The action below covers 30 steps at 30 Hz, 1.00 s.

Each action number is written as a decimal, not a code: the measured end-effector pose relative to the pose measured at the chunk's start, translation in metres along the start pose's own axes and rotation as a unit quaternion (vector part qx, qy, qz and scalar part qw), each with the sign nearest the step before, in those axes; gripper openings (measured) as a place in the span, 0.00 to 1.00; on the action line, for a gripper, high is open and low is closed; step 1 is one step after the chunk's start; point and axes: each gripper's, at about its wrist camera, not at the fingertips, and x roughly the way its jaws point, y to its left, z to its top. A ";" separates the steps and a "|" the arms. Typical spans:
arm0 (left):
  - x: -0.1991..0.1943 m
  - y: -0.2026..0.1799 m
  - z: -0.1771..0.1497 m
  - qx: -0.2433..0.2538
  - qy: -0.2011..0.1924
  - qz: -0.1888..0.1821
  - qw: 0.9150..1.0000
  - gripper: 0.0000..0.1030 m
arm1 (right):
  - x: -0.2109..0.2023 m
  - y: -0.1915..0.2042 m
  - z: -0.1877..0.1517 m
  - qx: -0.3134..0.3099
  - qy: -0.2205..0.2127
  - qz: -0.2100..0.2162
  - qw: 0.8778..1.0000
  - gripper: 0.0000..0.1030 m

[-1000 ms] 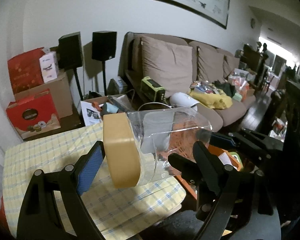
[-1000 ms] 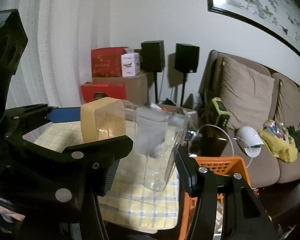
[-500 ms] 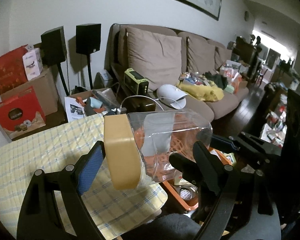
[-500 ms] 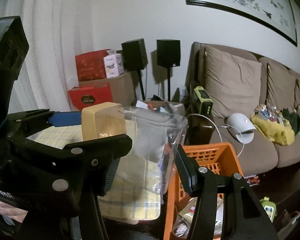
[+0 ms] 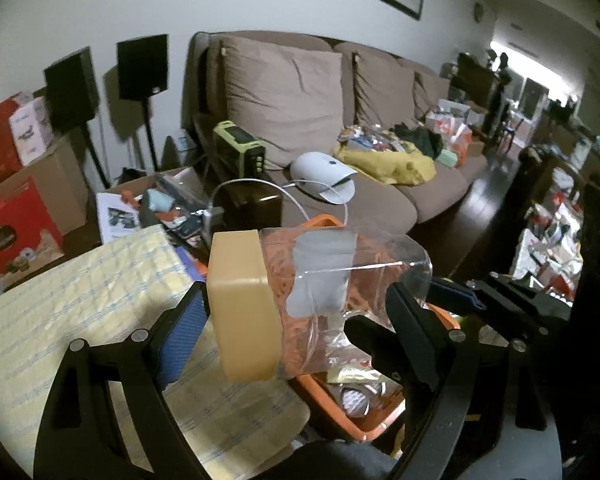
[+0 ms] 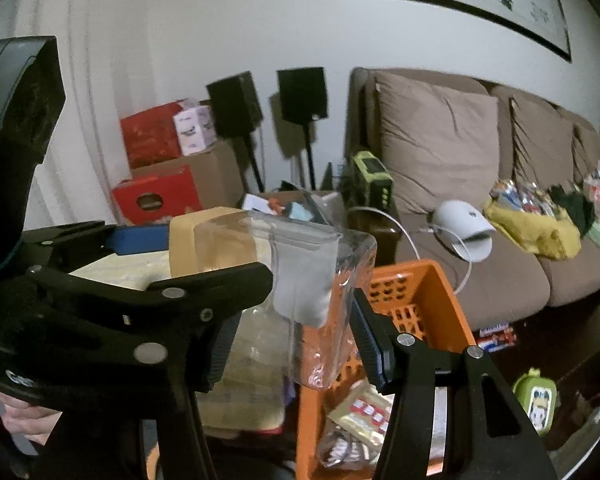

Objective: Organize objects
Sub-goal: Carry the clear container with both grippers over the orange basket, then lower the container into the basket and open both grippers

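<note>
A clear plastic jar (image 5: 352, 264) with a tan lid (image 5: 240, 304) lies on its side in the air, held by both grippers. My left gripper (image 5: 296, 300) is shut on it lengthwise, one blue pad against the lid and the other finger at the clear end. My right gripper (image 6: 300, 320) is shut across the jar's clear body (image 6: 312, 264). The jar hangs over the near edge of an orange basket (image 6: 420, 280), just past the table with the yellow checked cloth (image 5: 60, 320). The basket (image 5: 380, 432) holds packets and wrappers.
A brown sofa (image 5: 284, 92) with cushions, a white device and piled clutter runs behind the basket. Two black speakers (image 6: 300, 96) and red and cardboard boxes (image 6: 156, 196) stand by the wall. A green lunchbox (image 6: 538, 400) lies on the dark floor at right.
Both grippers have carried the jar to the right and lower, from above the checked cloth to over the orange basket. The grip on the jar is unchanged.
</note>
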 end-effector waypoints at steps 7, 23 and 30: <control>0.039 -0.020 -0.003 0.020 0.029 -0.014 0.999 0.81 | 0.018 -0.042 -0.018 0.065 0.033 -0.028 0.997 0.54; 0.134 -0.062 -0.028 0.053 0.101 -0.026 0.993 0.80 | 0.060 -0.101 -0.068 0.111 0.084 -0.079 0.987 0.54; 0.163 -0.067 -0.043 0.029 0.139 -0.034 0.989 0.80 | 0.070 -0.121 -0.106 0.154 0.105 -0.071 0.980 0.54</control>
